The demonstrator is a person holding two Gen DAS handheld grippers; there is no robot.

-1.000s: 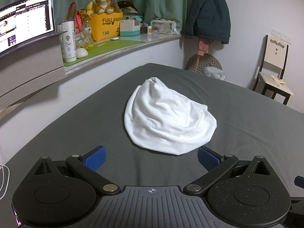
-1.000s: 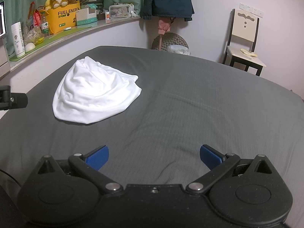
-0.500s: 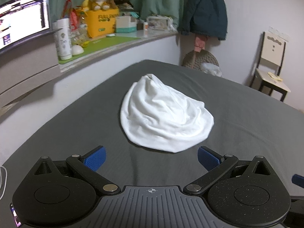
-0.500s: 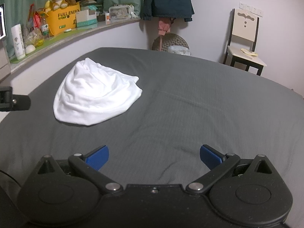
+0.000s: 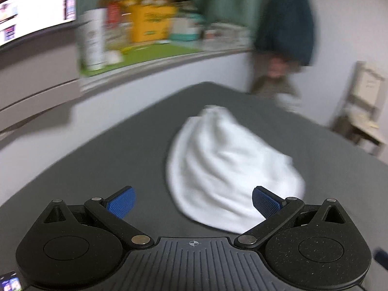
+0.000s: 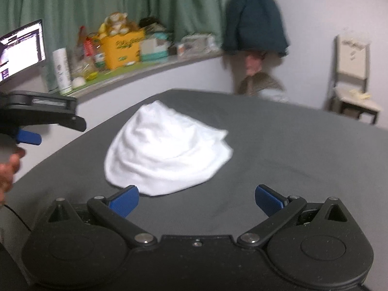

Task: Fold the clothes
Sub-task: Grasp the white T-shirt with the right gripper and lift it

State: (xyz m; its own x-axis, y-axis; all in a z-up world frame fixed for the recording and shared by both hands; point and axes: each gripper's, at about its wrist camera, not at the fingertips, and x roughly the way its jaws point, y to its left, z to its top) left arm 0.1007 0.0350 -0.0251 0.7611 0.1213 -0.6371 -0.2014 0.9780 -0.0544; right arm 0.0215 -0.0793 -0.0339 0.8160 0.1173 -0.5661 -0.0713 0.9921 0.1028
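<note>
both my grippers wide, nothing held, over the bed.
left gripper (image 5: 192,202) and right gripper (image 6: 196,200) hover short of the white garment (image 6: 167,152), bunched on the grey bed (image 6: 303,157); beyond it i see a cluttered ledge (image 6: 135,72), green curtain (image 6: 121,2), chair (image 6: 351,77).

No text, label, brand or number is legible in either view; both are motion-blurred.

- Yellow box (image 6: 122,48) on the shelf (image 6: 155,66): dark green lettering on its front, blurred beyond reading.
- Monitor (image 5: 36,7) at the shelf's left end: lit page with lines of text, too small and smeared to read.
- White bottle (image 6: 61,71) beside the monitor: a faint printed mark, unreadable.
</note>
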